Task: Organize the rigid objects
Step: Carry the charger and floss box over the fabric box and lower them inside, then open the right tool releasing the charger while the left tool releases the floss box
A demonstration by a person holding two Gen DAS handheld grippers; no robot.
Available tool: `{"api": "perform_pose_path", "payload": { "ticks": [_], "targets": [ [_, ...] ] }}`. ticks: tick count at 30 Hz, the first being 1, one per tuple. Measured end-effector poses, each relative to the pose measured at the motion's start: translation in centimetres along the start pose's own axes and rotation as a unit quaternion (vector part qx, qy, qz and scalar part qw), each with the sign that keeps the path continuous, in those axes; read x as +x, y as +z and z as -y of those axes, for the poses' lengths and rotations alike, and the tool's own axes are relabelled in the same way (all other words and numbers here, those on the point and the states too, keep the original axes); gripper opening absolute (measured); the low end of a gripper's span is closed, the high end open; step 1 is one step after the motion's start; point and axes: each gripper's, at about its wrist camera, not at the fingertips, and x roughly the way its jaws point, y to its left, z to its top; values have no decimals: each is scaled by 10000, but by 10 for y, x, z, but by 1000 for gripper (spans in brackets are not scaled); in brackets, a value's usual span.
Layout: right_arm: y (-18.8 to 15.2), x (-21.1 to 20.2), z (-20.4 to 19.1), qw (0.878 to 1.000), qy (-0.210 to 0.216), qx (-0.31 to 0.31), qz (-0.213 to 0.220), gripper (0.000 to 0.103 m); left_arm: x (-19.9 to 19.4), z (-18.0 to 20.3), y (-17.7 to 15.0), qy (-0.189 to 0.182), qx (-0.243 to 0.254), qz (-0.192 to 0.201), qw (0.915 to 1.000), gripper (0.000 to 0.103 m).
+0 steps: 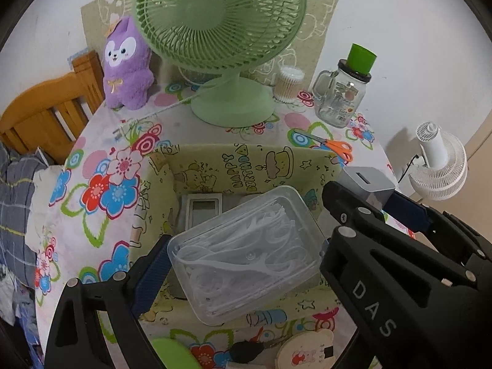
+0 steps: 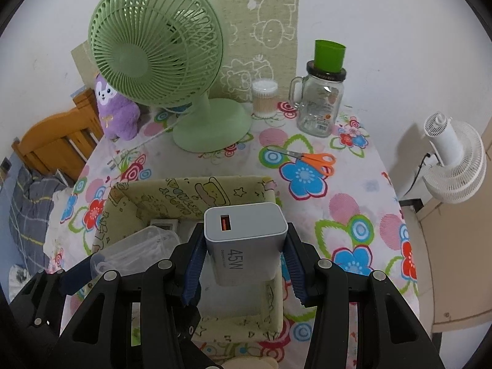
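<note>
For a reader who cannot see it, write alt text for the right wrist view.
The right gripper holds a grey 45W charger above a yellow cartoon-print box on a flowered tablecloth. At the left, the left gripper holds a clear plastic case over the box. Behind stand a green fan, orange scissors and a glass jar.

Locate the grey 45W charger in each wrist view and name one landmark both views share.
Left wrist view: the grey charger sits at centre right, partly hidden behind the black tongs, above the right wall of the yellow fabric box.
Right wrist view: it fills the lower centre, clamped between the right tongs over the box.
Shared landmark: the orange-handled scissors, lying on the floral tablecloth beyond the box.
</note>
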Motion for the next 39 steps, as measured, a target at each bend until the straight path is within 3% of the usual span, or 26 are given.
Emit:
{"api": "perform_pose_path", "payload": {
  "ticks": [19, 33, 36, 39],
  "targets": [
    [11, 36, 1, 9998, 112, -68, -143, 51, 36, -8, 8, -53, -414, -460, 9981, 97],
    [16, 44, -8, 9989, -70, -459, -74, 53, 39, -11, 12, 302, -324, -445, 9980, 102],
    [16, 44, -8, 9988, -160, -466, -25, 55, 39, -9, 13, 390, -219, -432, 9981, 102],
    [16, 43, -6, 9989, -203, -416, -20, 71, 37, -8, 13, 488, -142, -390, 9979, 102]
  ]
}}
